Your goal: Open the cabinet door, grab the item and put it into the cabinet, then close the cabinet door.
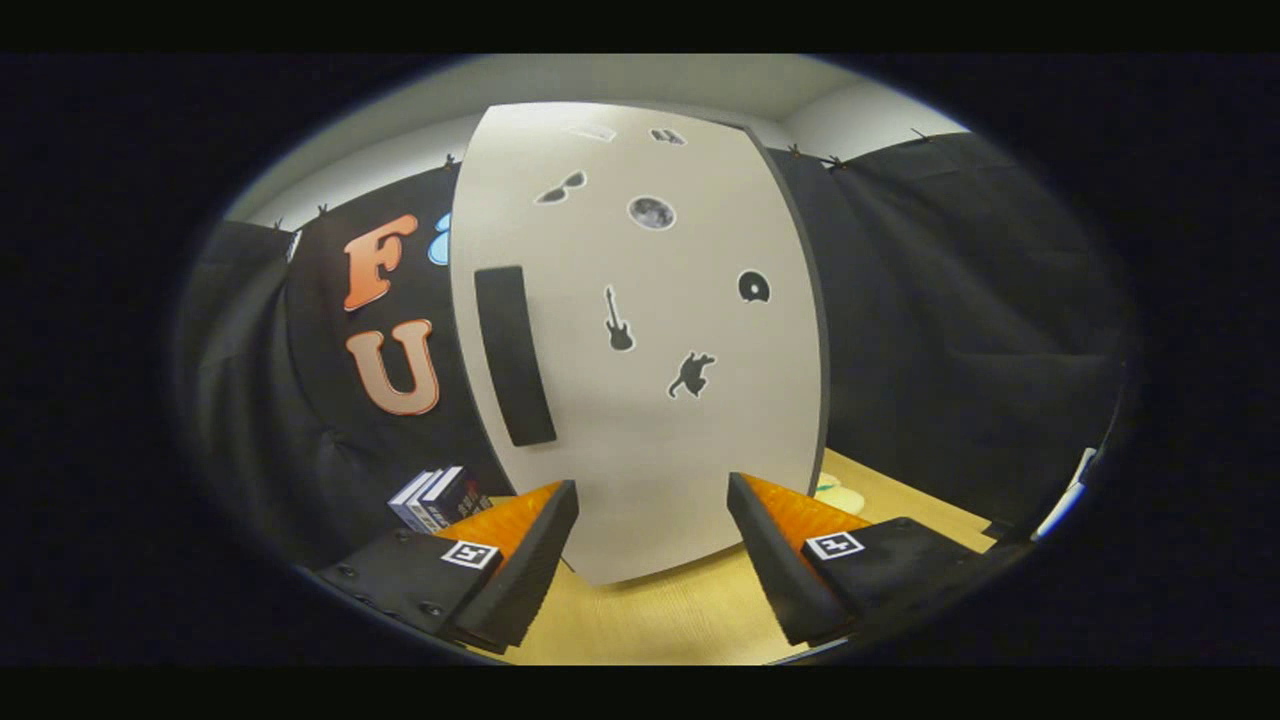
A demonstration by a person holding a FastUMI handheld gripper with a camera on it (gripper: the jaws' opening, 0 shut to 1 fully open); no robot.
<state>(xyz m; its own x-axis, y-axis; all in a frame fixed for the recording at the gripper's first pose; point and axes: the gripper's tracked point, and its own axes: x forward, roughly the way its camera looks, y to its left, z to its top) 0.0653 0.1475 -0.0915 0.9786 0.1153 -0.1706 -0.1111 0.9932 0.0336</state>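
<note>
A white cabinet door [640, 340] stands just ahead of my fingers, its front dotted with small dark stickers. A long dark handle [514, 355] runs upright near the door's left side, above my left finger. The door looks shut against the cabinet. My gripper [652, 545] is open, fingers spread wide with nothing between them, pointing at the door's lower part. A pale item [838, 495] lies on the wooden table to the right of the cabinet, partly hidden behind my right finger.
A small stack of books [437, 497] sits left of the cabinet, beyond my left finger. The light wooden table [650, 620] stretches under the fingers. Black cloth walls close in on both sides.
</note>
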